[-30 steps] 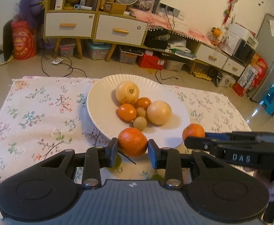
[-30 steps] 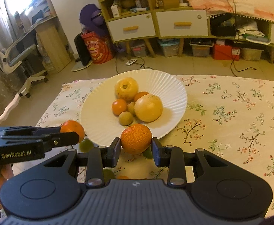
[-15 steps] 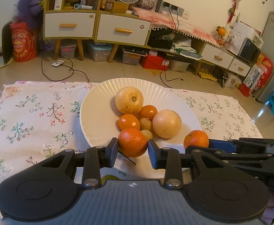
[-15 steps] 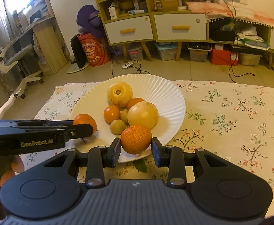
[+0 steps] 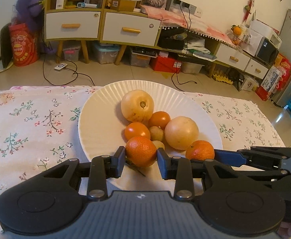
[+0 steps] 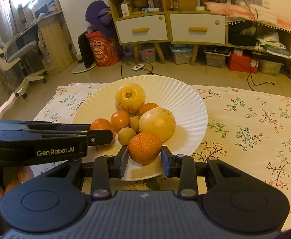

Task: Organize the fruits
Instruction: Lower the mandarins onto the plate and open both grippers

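Note:
A white ribbed plate (image 5: 97, 119) (image 6: 189, 107) on the floral cloth holds two large yellow fruits (image 5: 137, 105) (image 5: 181, 132), two small orange fruits (image 5: 137, 130) and small tan ones. My left gripper (image 5: 141, 159) is shut on a mandarin (image 5: 141, 153) over the plate's near part. My right gripper (image 6: 144, 156) is shut on another mandarin (image 6: 144, 147), also over the plate. In the left wrist view the right gripper's mandarin (image 5: 200, 150) shows at the right; in the right wrist view the left gripper's mandarin (image 6: 101, 125) shows at the left.
The floral tablecloth (image 5: 31, 123) (image 6: 255, 123) spreads to both sides of the plate. A green leaf (image 6: 152, 183) lies on the cloth under the plate's near rim. Cabinets and floor clutter stand beyond the table.
Both grippers have moved forward with their mandarins, from above the cloth at the plate's near edge to over the plate beside the piled fruit.

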A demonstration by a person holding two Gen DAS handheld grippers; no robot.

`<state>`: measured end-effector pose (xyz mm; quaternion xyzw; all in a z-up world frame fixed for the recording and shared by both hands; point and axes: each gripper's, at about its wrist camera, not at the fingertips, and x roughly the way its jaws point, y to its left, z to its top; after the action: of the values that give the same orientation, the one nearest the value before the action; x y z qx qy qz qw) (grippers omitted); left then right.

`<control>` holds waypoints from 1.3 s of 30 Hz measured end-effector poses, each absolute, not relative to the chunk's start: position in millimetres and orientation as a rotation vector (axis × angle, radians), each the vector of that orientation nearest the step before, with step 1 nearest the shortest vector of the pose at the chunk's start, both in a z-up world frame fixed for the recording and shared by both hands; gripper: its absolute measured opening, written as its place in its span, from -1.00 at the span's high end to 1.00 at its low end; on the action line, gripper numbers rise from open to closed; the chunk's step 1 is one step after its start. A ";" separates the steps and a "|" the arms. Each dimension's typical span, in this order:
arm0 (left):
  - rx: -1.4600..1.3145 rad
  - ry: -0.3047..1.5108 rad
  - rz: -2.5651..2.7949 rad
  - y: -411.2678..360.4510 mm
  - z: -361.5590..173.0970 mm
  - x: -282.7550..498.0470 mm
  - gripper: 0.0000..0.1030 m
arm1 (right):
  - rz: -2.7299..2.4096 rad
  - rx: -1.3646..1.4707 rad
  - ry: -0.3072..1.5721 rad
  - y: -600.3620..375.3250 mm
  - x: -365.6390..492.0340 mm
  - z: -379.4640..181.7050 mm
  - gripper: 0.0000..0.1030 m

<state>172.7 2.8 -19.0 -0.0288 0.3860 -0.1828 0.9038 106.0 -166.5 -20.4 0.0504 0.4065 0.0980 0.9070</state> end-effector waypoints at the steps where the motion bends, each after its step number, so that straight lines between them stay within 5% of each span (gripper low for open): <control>1: -0.058 0.797 -0.377 2.5 -19.1 172.9 0.78 | 0.203 0.103 0.839 -166.6 106.3 -20.4 0.38; 18: -0.042 0.804 -0.367 0.7 -18.2 174.6 0.71 | 0.198 0.095 0.836 -165.1 105.2 -18.2 0.33; 39: -0.016 0.786 -0.359 5.9 -4.4 153.7 -0.06 | 0.222 0.069 0.837 -175.4 91.7 -2.5 -0.07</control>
<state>153.7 5.9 -4.4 -0.0079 0.3807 -0.1738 0.9082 91.7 -175.4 -2.5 0.0333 0.4056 0.1078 0.9071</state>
